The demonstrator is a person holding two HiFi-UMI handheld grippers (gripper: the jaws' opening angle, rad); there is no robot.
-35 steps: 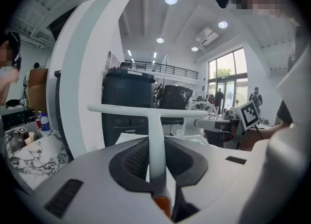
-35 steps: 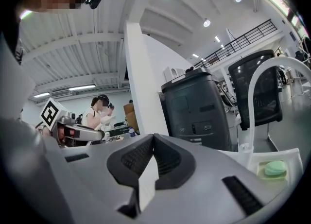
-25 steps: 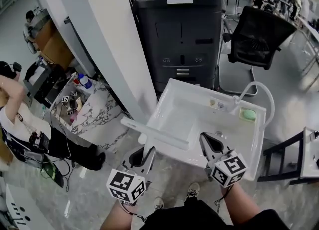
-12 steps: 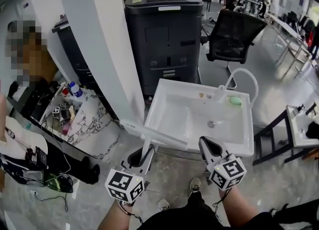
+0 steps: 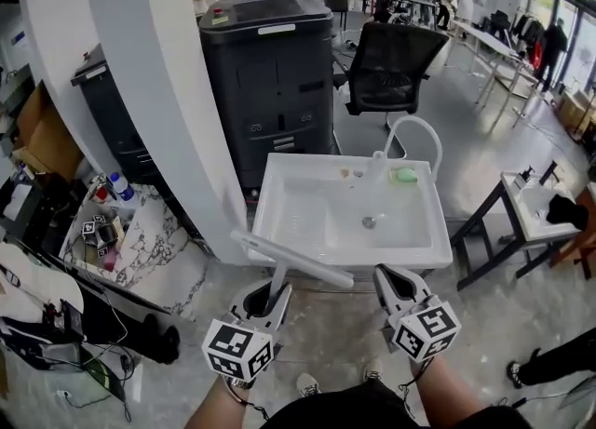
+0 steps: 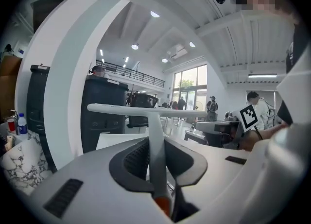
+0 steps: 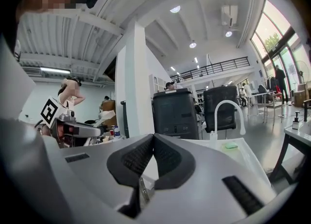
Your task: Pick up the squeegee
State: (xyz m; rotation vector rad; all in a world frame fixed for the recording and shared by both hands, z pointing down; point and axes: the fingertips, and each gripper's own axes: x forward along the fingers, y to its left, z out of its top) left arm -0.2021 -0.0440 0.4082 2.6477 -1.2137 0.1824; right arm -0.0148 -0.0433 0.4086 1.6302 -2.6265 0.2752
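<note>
The white squeegee (image 5: 291,261) is in the air in front of the white sink (image 5: 440,252), its long blade bar lying crosswise. My left gripper (image 5: 277,288) is shut on its handle. In the left gripper view the handle (image 6: 155,140) stands upright between the dark pads, with the bar across the top. To the right, at the same height, my right gripper (image 5: 391,278) has its jaws closed together with nothing between them. In the right gripper view the right gripper (image 7: 152,139) has its pads meeting at the tip.
A white pillar (image 5: 158,92) rises at the left. A dark cabinet (image 5: 270,73) and a black office chair (image 5: 396,64) stand behind the sink. The sink's back edge carries a hose tap (image 5: 414,134) and green soap (image 5: 404,175). A marble table (image 5: 149,236) stands left and a small table (image 5: 535,199) right.
Both grippers have swung round and drawn back from the sink, which now lies straight ahead. The squeegee has stayed in the left gripper and has left the sink's rim.
</note>
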